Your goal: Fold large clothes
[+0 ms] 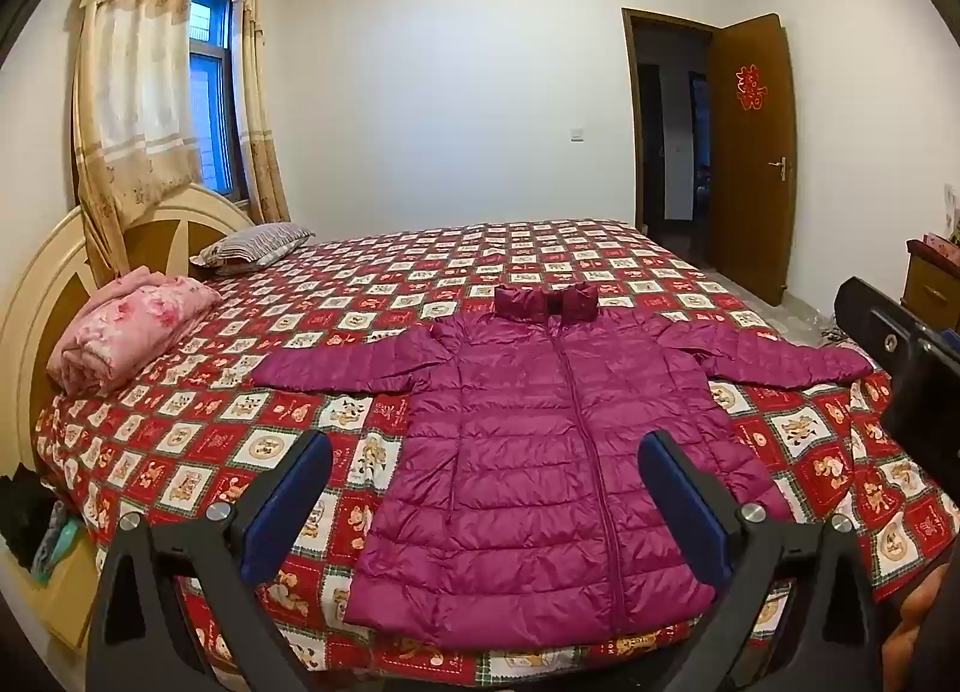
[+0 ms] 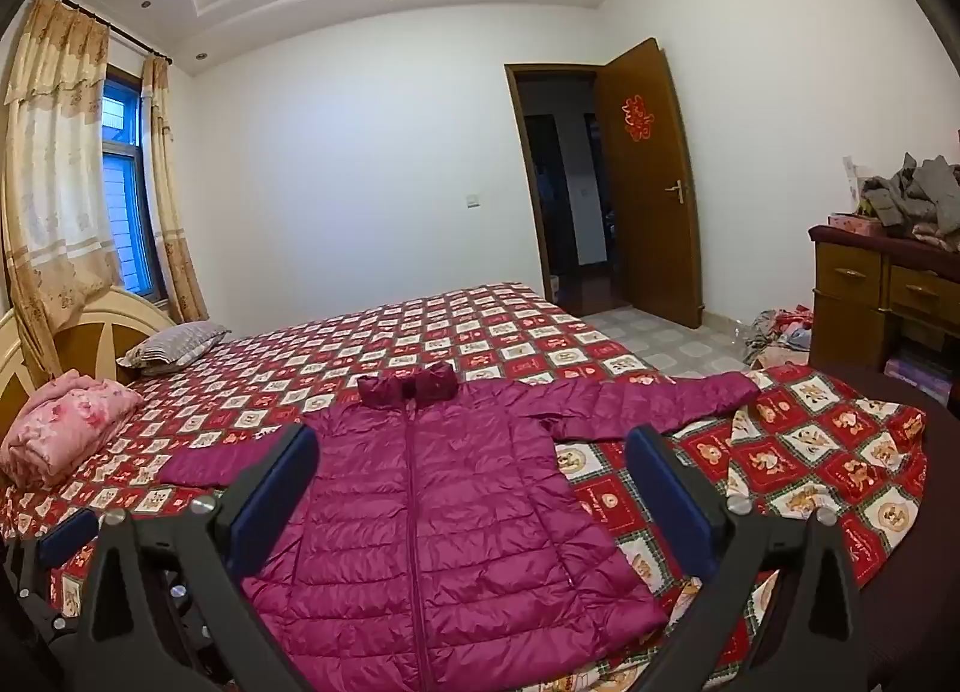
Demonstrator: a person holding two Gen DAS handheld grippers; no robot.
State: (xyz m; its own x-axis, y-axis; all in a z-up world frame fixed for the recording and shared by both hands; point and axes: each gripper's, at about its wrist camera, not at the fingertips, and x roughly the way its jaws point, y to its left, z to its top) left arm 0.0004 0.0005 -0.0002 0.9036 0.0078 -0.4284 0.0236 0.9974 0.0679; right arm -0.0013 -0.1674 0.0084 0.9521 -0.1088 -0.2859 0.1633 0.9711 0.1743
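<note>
Left black two-finger gripper with blue pads [image 1: 483,464]: jaws spread wide, nothing between them, angled slightly downward. Right black two-finger gripper with blue pads [image 2: 471,461]: likewise spread wide and empty, angled slightly downward, beside the left.

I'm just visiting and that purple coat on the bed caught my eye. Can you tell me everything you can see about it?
The magenta puffer jacket is long, with quilted horizontal stitching and a shiny, slick-looking shell. It lies flat, front up and zipped closed, on the red checked bedspread, both sleeves spread out sideways. Its collar or hood is bunched at the far end; the hem points toward the cameras at the bed's near edge. Only the bedspread touches it.
</note>
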